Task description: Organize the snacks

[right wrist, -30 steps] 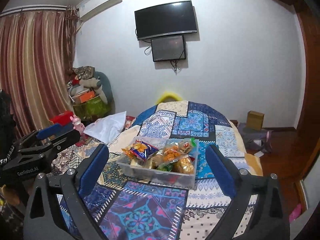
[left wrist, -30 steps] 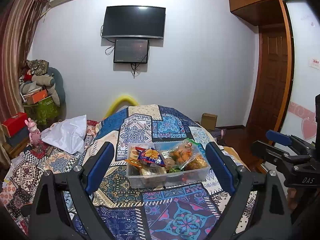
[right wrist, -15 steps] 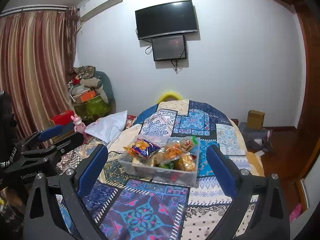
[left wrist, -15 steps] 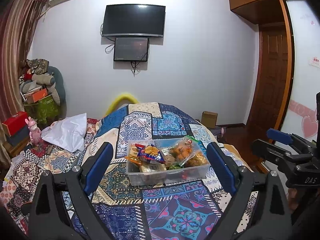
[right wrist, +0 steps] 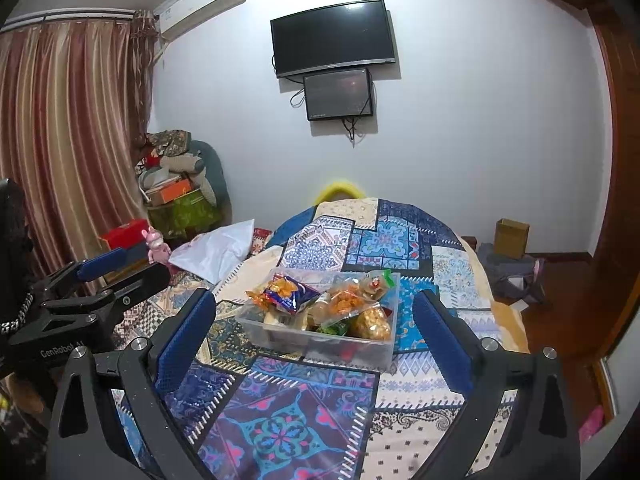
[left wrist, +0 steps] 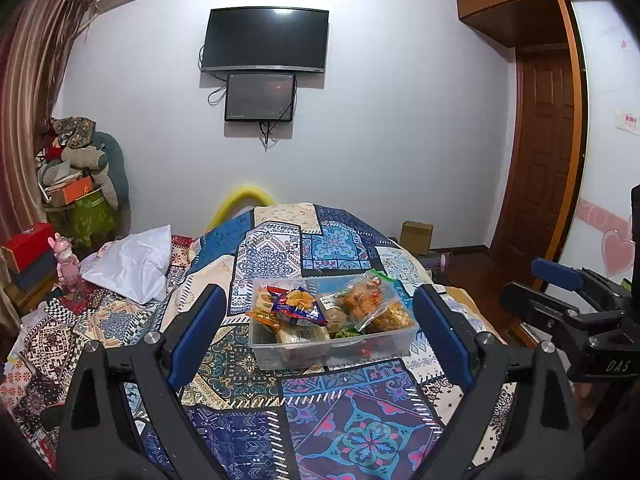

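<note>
Left wrist view: the left gripper (left wrist: 318, 322) stands wide, nothing between its blue pads (left wrist: 197, 336). Ahead of it a clear bin (left wrist: 332, 344) sits on the patterned bedspread (left wrist: 280, 248), heaped with snack packets: a blue-and-red bag (left wrist: 296, 306) at the left, clear bags of orange snacks (left wrist: 370, 306) at the right. The right gripper (left wrist: 560, 304) shows at the right edge, off the bin.

Right wrist view: the right gripper (right wrist: 316, 332) is also spread wide and empty, aimed at the same bin (right wrist: 320, 334), which lies apart from both pads (right wrist: 184, 340). The left gripper (right wrist: 92, 292) juts in from the left, clear of the bin. A white pillow (right wrist: 216, 252) lies beyond it on the bed.
</note>
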The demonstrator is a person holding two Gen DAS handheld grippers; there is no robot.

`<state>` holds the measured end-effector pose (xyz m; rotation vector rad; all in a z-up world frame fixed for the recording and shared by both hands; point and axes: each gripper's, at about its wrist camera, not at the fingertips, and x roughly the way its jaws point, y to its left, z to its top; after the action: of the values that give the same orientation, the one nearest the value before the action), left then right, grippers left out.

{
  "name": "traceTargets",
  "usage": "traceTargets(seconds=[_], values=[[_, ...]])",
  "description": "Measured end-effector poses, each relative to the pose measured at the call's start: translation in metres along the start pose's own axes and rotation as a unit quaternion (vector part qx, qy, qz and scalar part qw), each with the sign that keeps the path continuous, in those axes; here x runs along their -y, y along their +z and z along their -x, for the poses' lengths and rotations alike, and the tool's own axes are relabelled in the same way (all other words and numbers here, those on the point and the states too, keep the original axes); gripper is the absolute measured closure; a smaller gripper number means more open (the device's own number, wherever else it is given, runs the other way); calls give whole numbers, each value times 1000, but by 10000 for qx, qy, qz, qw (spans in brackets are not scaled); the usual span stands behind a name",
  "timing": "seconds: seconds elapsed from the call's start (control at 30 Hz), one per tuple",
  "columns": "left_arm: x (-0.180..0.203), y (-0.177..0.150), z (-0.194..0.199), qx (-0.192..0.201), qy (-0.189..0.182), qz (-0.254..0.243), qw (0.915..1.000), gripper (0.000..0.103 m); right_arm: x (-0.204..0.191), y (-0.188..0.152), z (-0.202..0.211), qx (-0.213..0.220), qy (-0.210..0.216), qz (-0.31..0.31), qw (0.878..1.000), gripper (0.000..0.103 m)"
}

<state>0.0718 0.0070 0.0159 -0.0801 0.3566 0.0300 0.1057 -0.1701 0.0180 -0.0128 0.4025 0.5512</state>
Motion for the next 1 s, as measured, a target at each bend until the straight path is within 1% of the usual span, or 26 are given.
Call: traceTargets(seconds=[0.07,0.17,0.23,0.27,0.37,0.67,0.87,1.0], values=[[0,0,0,-1,7,-13,10000,8,0,0,0,-7,5,-4,10000,5],[0,0,0,15,36,-29,10000,4,0,-1,-1,-22,1,-5,10000,4],[1,0,-1,13,24,-39,10000,3,-1,-1,-1,-22,-13,-2,10000,3],[1,0,-1,10,24,-48,10000,3,0,-1,-1,-14,-27,-4,10000,0],[3,-1,-1,5,34,-78,10000,1,0,-2,0,18,-57,-21,10000,0],[3,-2,-1,2,34,-72,10000,1,1,-2,0,-4,-98,-59,9999,0],[4,-2,0,-7,-73,-49,10000,1,3,-3,0,-22,-127,-76,9999,0],[4,-2,1,11,-80,-61,9999,1,4,-2,2,-1,-156,-83,9998,0]])
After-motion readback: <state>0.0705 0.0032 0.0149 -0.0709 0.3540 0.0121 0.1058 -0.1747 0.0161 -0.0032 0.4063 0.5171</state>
